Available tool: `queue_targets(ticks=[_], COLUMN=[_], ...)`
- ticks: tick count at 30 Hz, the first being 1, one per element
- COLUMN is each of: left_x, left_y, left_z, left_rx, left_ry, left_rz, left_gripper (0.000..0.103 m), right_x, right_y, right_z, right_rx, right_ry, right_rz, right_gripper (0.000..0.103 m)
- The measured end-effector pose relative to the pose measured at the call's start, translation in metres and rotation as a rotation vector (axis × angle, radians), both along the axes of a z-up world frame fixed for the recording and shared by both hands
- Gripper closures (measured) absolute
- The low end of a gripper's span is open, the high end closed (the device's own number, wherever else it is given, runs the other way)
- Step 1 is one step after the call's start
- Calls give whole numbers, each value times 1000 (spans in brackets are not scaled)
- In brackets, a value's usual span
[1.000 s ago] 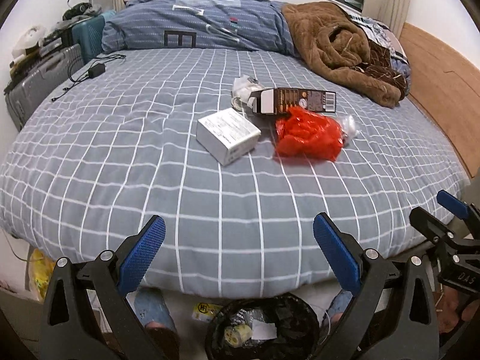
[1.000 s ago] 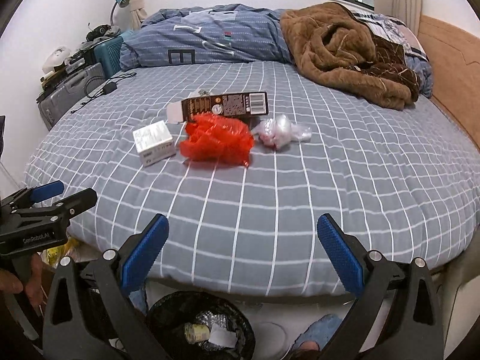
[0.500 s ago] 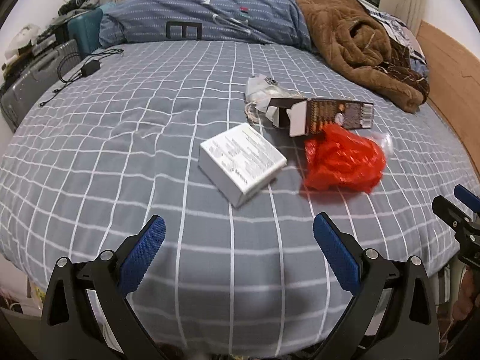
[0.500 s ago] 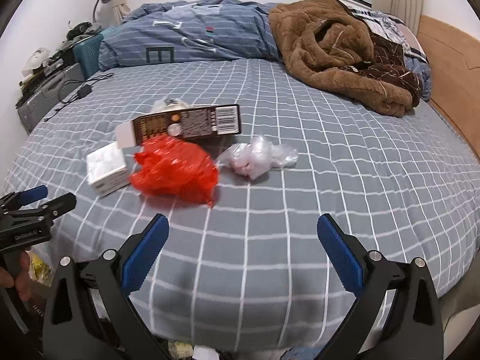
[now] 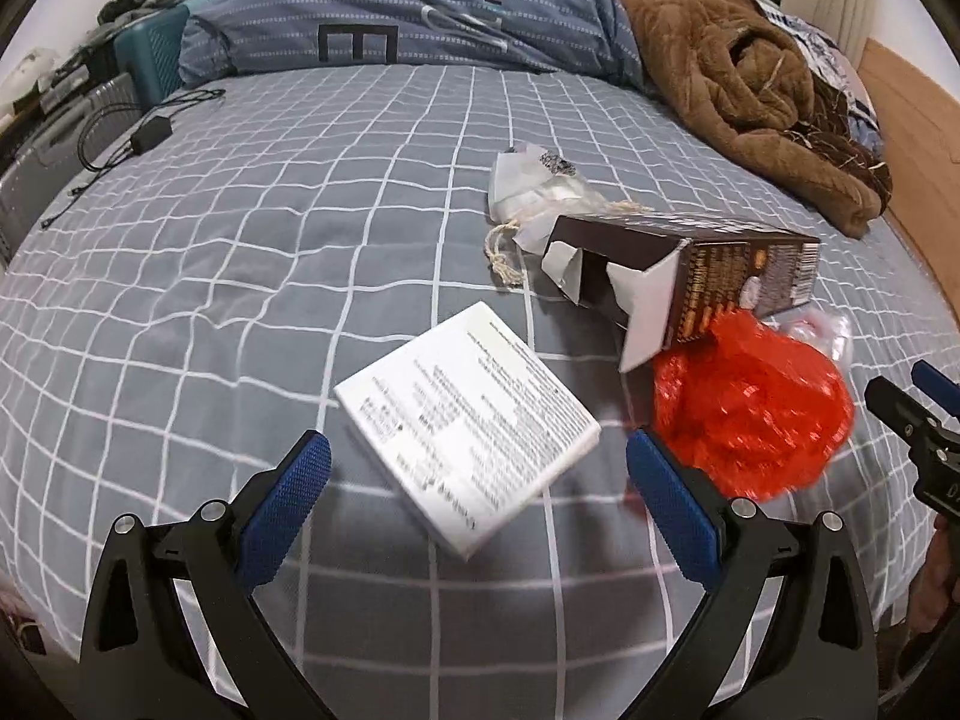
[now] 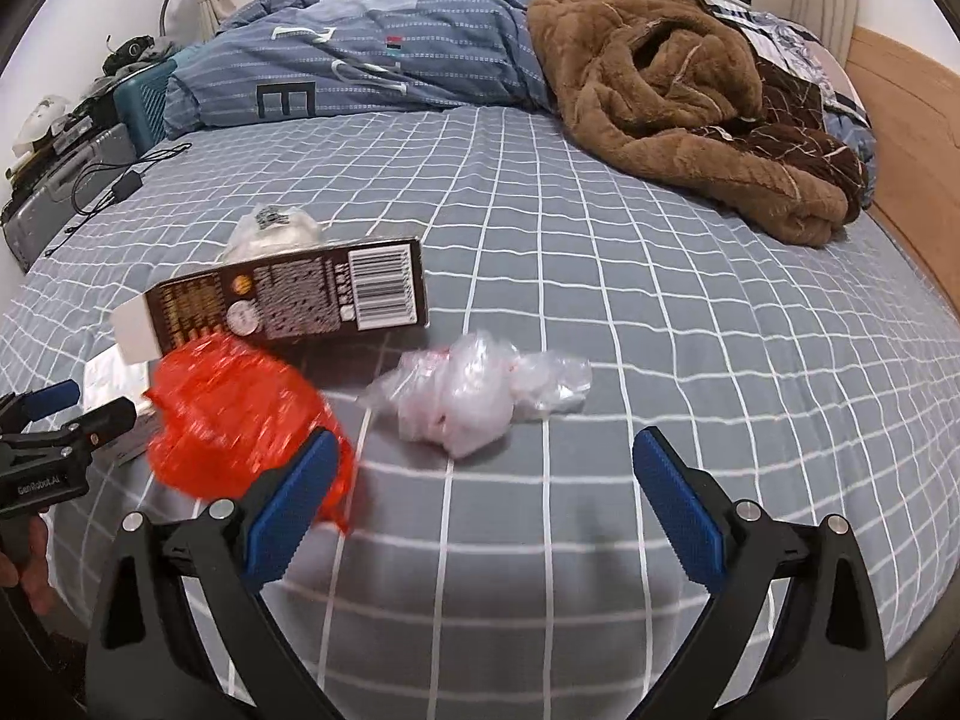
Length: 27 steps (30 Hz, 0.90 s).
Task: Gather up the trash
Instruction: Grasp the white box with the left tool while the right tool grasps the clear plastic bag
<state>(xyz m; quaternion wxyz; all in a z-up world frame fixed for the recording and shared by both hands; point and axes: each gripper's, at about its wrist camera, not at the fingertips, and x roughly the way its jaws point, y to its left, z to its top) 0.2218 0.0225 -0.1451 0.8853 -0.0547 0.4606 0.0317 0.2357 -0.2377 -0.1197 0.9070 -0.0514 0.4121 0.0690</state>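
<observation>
Trash lies on a grey checked bed (image 5: 270,252). A flat white box (image 5: 468,429) sits just ahead of my open left gripper (image 5: 477,492), partly between its blue pads. Beside it are a crumpled red plastic bag (image 5: 750,420), an open brown carton (image 5: 708,276) and a clear packet with string (image 5: 534,192). My right gripper (image 6: 480,495) is open over the sheet; a crumpled clear plastic bag (image 6: 474,396) lies just beyond its fingertips. Its left pad (image 6: 288,510) overlaps the red bag (image 6: 234,414). The brown carton (image 6: 288,300) lies behind.
A brown fleece blanket (image 6: 690,96) and a blue striped duvet (image 6: 372,36) are heaped at the head of the bed. A charger with cable (image 5: 150,132) lies at the left edge, suitcases (image 5: 66,126) beyond it. A wooden board (image 6: 912,138) runs along the right.
Both grippers have moved forward over the bed and closer to the trash. The bin on the floor has dropped out of view. Nothing has been taken hold of.
</observation>
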Motion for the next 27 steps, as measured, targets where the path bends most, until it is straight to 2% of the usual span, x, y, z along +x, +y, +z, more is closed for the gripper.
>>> queue_targets(ticks=[9,13,16,20,23,27], left_x=[16,18,17,17,13,10], left_y=[4,6,7,7,7,5], left_z=[-17,-18,-19,-19,-17,-16], left_rx=[-3,-7,-13,-17,-24,-19], left_ry=[19,11,9,4,-2,-4], left_rz=[18,24,25,29,30,23], left_gripper=[6,6,7,9,12,15], right_x=[26,32,34,36,36,35], right_y=[4,3,5,10,11,4], right_z=[-17,-22,-23,-26,-25,-18], right_rx=[7,20,26,43,35,67], right_ry=[22,34,36,52,46,46], right_rz=[5,7,23,48,61,52], right_gripper=[15,23,33,53,65,70])
